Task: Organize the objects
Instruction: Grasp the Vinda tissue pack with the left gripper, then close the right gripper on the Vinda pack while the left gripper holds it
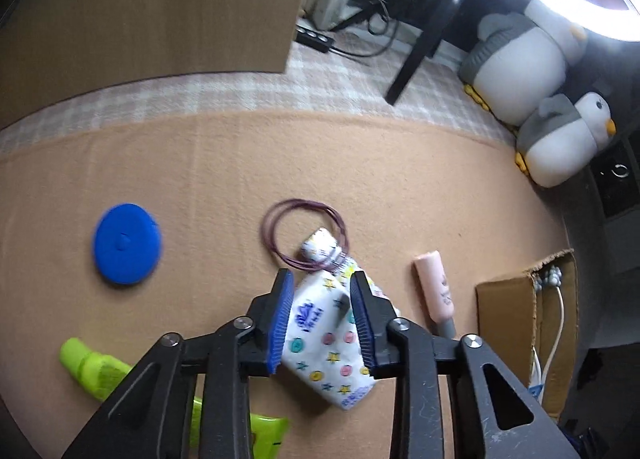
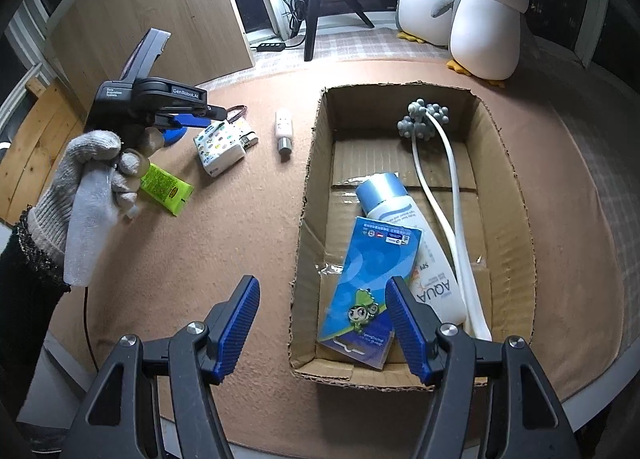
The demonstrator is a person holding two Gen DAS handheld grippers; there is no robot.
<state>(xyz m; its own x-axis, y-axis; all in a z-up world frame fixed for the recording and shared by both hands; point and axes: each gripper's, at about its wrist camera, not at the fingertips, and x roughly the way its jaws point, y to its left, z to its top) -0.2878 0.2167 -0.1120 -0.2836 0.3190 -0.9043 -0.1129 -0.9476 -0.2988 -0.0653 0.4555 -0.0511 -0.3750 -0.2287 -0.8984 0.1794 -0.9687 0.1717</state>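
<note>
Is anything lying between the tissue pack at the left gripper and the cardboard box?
Yes: a small pink tube lies on the mat between the tissue pack and the cardboard box. Lifted, the pack passes over it.

Star-and-dot patterned white tissue pack [image 1: 326, 333], blue disc [image 1: 127, 249], lime-green tube [image 2: 166, 188]

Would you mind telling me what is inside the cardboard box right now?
Inside the cardboard box lie a blue card packet, overlapping a white lotion bottle, and a white massager. What lies beneath them is hidden.
</note>
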